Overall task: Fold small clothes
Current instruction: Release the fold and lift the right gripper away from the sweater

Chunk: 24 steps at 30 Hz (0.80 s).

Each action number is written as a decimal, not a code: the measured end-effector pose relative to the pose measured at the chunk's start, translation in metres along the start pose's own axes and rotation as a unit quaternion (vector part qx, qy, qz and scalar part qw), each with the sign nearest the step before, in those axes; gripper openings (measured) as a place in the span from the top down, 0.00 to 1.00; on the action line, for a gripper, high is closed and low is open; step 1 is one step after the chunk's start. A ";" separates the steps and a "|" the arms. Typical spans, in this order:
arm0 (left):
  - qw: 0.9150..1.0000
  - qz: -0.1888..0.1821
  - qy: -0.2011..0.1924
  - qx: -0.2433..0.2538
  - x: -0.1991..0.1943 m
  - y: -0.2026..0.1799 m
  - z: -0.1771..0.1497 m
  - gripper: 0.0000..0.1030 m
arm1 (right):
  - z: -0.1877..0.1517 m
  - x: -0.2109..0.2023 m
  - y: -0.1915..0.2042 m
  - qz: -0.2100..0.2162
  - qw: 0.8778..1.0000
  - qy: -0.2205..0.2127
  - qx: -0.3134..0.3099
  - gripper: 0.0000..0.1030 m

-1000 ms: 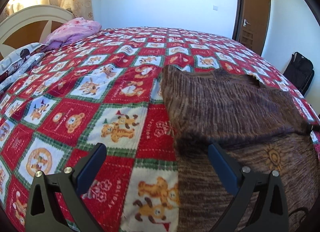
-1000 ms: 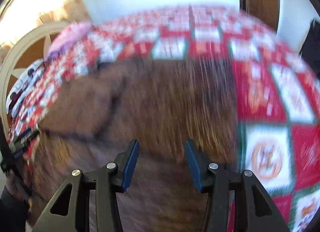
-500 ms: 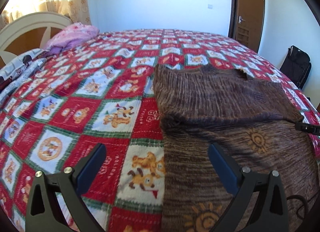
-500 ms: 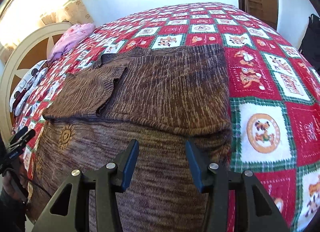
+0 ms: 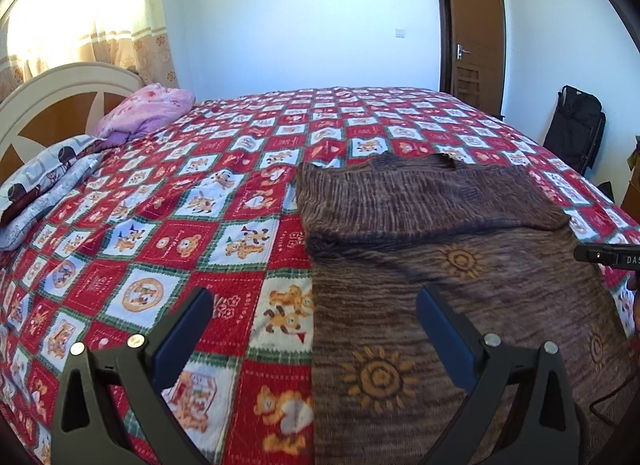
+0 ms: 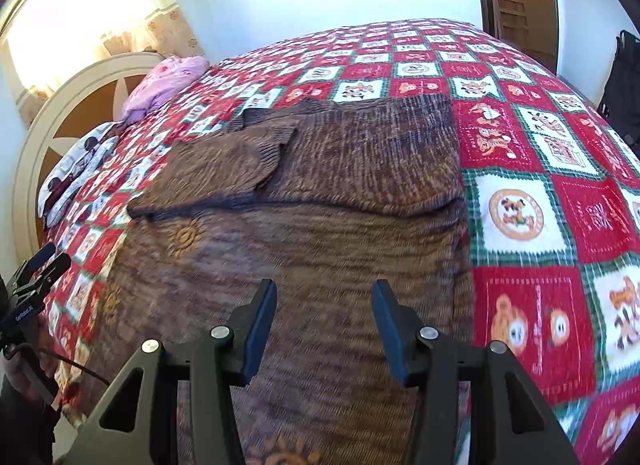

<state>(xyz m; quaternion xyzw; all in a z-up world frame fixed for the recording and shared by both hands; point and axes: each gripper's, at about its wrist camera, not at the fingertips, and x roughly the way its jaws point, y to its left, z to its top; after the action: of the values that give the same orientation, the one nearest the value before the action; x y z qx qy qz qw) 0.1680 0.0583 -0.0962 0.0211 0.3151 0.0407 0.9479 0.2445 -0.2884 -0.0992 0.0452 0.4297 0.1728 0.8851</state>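
Note:
A brown knitted sweater with orange sun motifs [image 5: 460, 277] lies flat on the bed, its sleeves folded across the chest. It also shows in the right wrist view [image 6: 320, 201]. My left gripper [image 5: 316, 329] is open and empty, raised above the sweater's left edge near its hem. My right gripper [image 6: 324, 325] is open and empty, above the sweater's lower part toward its right side. The right gripper's tip [image 5: 608, 255] shows at the right edge of the left wrist view. The left gripper [image 6: 34, 277] shows at the left edge of the right wrist view.
The bed carries a red, white and green patchwork quilt [image 5: 168, 233]. A pink bundle [image 5: 148, 109] and a grey patterned pillow [image 5: 44, 181] lie by the cream headboard [image 5: 48, 97]. A brown door [image 5: 472, 37] and a black bag [image 5: 576, 125] stand past the bed.
Both grippers have drawn back and upward from the sweater, so more of its lower part shows. The right wrist view has gone from blurred to steady. The sweater has not moved.

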 end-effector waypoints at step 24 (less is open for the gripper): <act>0.998 0.011 -0.035 0.044 -0.085 -0.002 -0.028 0.00 | -0.055 -0.052 0.041 0.020 0.999 -0.013 -0.033 0.47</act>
<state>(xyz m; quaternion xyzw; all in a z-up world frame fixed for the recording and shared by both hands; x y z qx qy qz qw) 0.0832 0.0494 -0.0682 0.0672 0.2826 0.0362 0.9562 0.1616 -0.2720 -0.0853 0.0264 0.4110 0.2039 0.8881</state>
